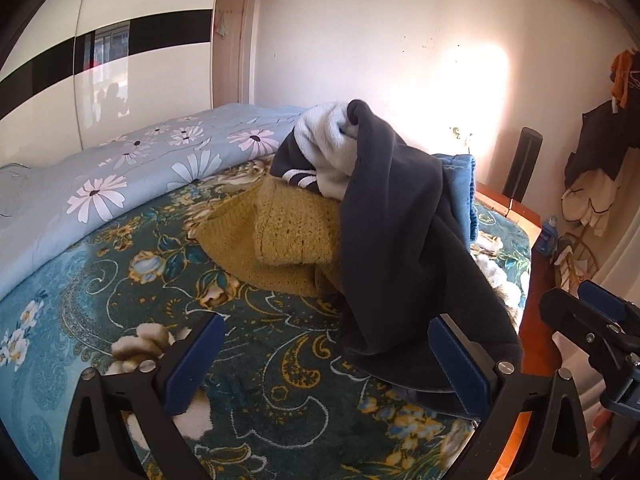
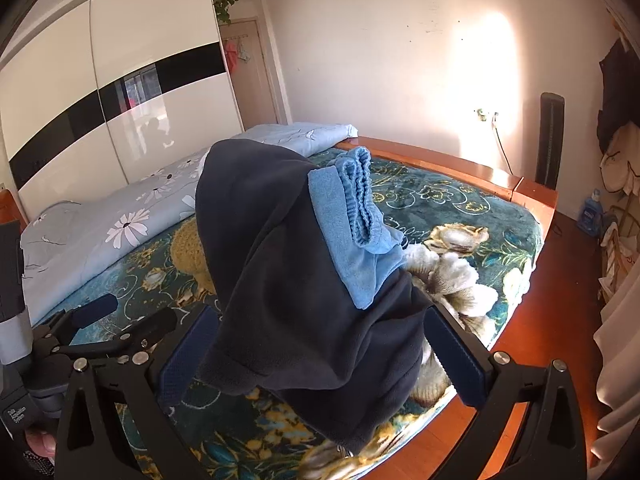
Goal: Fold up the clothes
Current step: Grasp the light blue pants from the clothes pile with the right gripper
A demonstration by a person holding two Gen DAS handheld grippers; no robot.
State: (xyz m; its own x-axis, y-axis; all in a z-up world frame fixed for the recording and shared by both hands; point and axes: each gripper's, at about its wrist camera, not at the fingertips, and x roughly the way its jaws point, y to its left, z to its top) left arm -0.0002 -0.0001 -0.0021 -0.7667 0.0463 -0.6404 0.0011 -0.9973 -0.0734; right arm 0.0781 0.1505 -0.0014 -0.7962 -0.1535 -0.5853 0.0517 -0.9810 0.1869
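Note:
A heap of clothes lies on the bed. A dark navy fleece garment (image 1: pixel 404 236) drapes over the heap, with its white lining (image 1: pixel 332 148) showing at the top. A mustard knit sweater (image 1: pixel 280 236) lies under it and a light blue garment (image 2: pixel 352 216) sits on its right side. My left gripper (image 1: pixel 326 360) is open over the teal floral blanket (image 1: pixel 120 280), its right finger beside the navy hem. My right gripper (image 2: pixel 320 352) is open, with the navy fleece (image 2: pixel 304 288) hanging between its fingers. The right gripper also shows in the left wrist view (image 1: pixel 592 320).
A folded light blue daisy quilt (image 1: pixel 120 176) lies along the bed's far side. The wooden bed frame (image 2: pixel 460 164) edges the bed at the right. A white wardrobe (image 2: pixel 100 100) stands behind. Hanging clothes (image 1: pixel 600 168) and a blue bottle (image 2: pixel 590 212) are at the right.

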